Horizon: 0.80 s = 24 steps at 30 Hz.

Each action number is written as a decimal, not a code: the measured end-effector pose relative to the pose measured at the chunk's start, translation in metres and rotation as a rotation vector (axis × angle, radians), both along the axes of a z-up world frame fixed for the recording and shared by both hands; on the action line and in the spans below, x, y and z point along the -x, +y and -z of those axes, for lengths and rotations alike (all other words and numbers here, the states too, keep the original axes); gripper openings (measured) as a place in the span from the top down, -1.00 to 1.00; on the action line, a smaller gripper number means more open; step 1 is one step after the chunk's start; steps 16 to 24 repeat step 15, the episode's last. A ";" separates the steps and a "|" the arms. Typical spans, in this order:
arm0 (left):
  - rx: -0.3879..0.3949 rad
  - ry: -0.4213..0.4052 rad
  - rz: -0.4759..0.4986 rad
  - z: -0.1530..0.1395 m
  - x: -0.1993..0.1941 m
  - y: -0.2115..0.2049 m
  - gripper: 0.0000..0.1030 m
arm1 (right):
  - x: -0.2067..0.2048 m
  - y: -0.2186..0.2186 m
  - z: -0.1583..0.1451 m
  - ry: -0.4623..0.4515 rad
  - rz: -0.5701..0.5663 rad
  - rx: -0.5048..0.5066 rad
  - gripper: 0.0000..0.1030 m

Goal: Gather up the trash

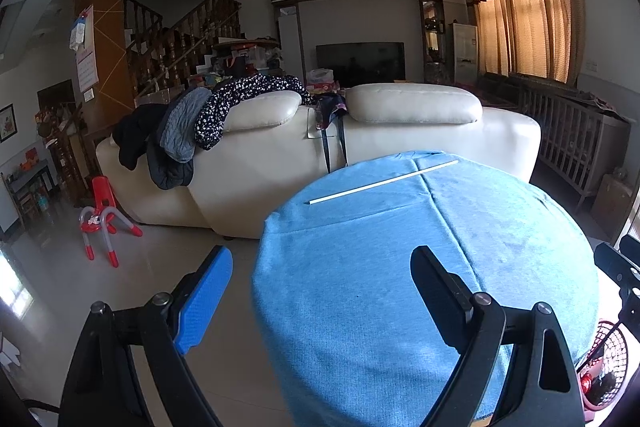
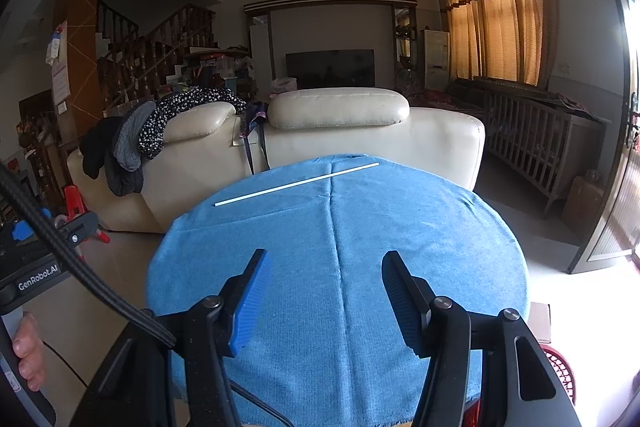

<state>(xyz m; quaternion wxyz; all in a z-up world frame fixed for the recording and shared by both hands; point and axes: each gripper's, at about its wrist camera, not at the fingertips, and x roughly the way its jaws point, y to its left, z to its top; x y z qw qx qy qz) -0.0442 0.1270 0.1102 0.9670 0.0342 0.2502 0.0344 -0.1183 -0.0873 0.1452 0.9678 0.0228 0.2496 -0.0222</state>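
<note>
While we hold both grippers over the near edge of the round table's blue cloth (image 2: 360, 227), the left gripper (image 1: 320, 291) gapes wide, the right gripper (image 2: 326, 295) stands half-open, both empty; 1 thin white stick (image 2: 296, 185) lies across the far side.

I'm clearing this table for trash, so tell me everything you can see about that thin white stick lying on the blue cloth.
The white stick is long, very thin and straight, plain white, possibly a plastic or paper straw; its material is unclear. It lies flat on the far part of the blue cloth, slanting from near-left to far-right across the cloth's centre crease. Nothing but the cloth touches it. It looks whole and unbent. Both tongs are well short of it.
</note>
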 end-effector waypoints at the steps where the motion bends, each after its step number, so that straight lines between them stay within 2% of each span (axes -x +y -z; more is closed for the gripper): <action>1: 0.000 0.004 0.000 0.001 -0.002 -0.001 -0.77 | -0.001 -0.001 0.001 0.003 0.000 -0.003 -0.19; 9: -0.012 0.032 0.002 0.008 -0.016 -0.005 -0.77 | -0.017 -0.003 0.007 0.022 -0.004 -0.002 -0.19; 15: 0.003 0.078 0.042 0.025 -0.046 -0.019 -0.77 | -0.040 -0.020 0.018 0.043 0.017 -0.007 -0.26; 24: 0.003 0.078 0.042 0.025 -0.046 -0.019 -0.77 | -0.040 -0.020 0.018 0.043 0.017 -0.007 -0.26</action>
